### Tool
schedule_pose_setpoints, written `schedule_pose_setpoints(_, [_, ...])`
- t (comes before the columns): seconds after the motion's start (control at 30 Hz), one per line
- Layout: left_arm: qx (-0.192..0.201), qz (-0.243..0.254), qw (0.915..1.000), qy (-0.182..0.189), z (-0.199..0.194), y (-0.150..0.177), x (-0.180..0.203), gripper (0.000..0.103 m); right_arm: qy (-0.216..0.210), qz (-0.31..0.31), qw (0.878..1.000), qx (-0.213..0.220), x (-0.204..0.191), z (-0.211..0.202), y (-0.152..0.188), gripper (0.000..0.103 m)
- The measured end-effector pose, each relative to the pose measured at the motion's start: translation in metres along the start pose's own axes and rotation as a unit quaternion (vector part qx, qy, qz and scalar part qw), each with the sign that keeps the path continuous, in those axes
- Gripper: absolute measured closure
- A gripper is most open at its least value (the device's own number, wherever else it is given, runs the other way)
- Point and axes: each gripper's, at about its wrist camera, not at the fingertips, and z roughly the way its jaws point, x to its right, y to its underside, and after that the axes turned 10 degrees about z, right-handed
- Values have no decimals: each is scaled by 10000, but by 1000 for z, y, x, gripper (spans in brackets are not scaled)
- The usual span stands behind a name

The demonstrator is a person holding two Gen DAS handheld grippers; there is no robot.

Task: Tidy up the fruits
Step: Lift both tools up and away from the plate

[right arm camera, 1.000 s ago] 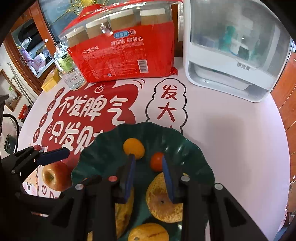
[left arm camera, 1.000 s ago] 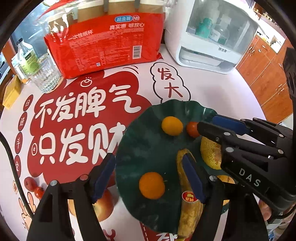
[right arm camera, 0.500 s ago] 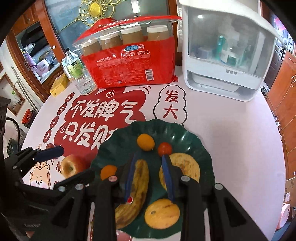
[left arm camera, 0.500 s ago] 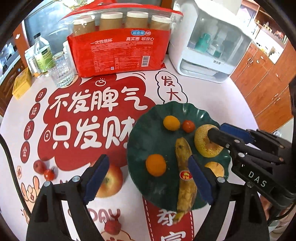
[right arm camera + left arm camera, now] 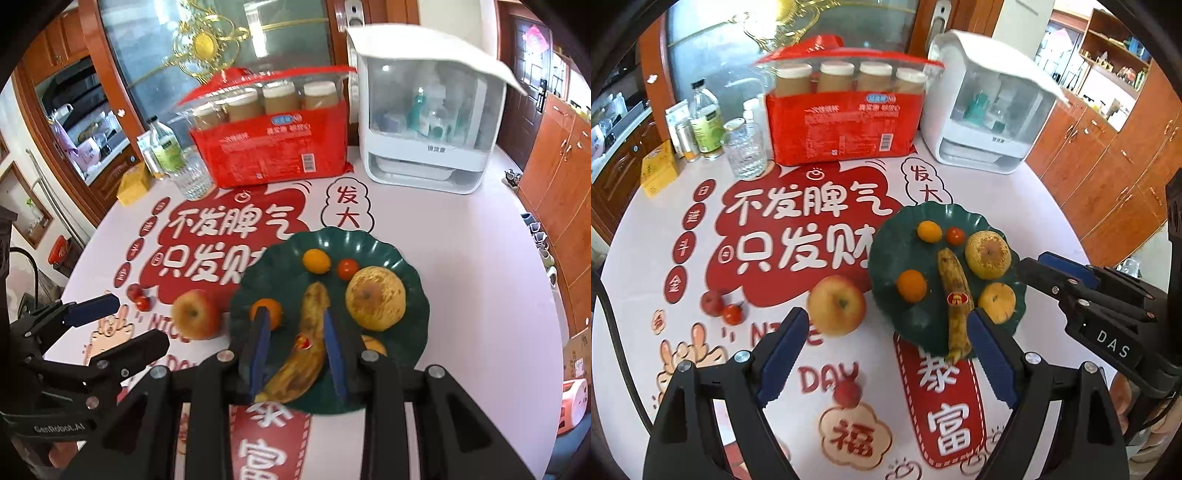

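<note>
Since a second ago both grippers have pulled up and back from the green plate (image 5: 886, 254), so the whole spread of fruit now shows in each view, and the left gripper (image 5: 882, 354) has widened its fingers, which now stand released with nothing between them. The right gripper (image 5: 295, 350) has its fingers drawn close together and they grasp nothing; the banana (image 5: 306, 332) only shows through the narrow gap, lying on the plate below.

On the plate lie the banana in the middle, a small orange (image 5: 911, 285) on its left, a second small orange (image 5: 929, 231) and a cherry tomato (image 5: 955, 236) at the far rim, a speckled pear (image 5: 988, 254) to the right and a yellow citrus (image 5: 997, 302) at the near right.

The red apple (image 5: 836, 305) is the one large fruit off the plate: it sits on the worktop (image 5: 997, 192) just beside the plate's left rim. Two more cherry tomatoes (image 5: 722, 308) lie farther left of the plate, well apart from it.

The coming move most likely turns on the apple. It lies ahead of the left gripper, toward its left finger, and well off to the left of the right gripper, so the left hand is the nearer. Being round, it has no long axis to line up with; the open fingers need only centre over it, then carry it rightward onto the bare left part of the plate.
</note>
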Motion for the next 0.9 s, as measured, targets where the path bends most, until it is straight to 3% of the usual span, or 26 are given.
schedule_pose_setpoints(0.47, [300,1,9994,-159,-95,36,-68,14,-60,45,9994,350,-62,-63,29,66])
schedule_pose_setpoints(0.63, [470,59,9986,-240,-122,29,-94,14,-85,-64,9983,573,-90,-84,23,64])
schedule_pose_setpoints(0.9, [799,307,9949,-539,-151,3,-136,14,-135,-286,9948,963,-143,-103,-4,47])
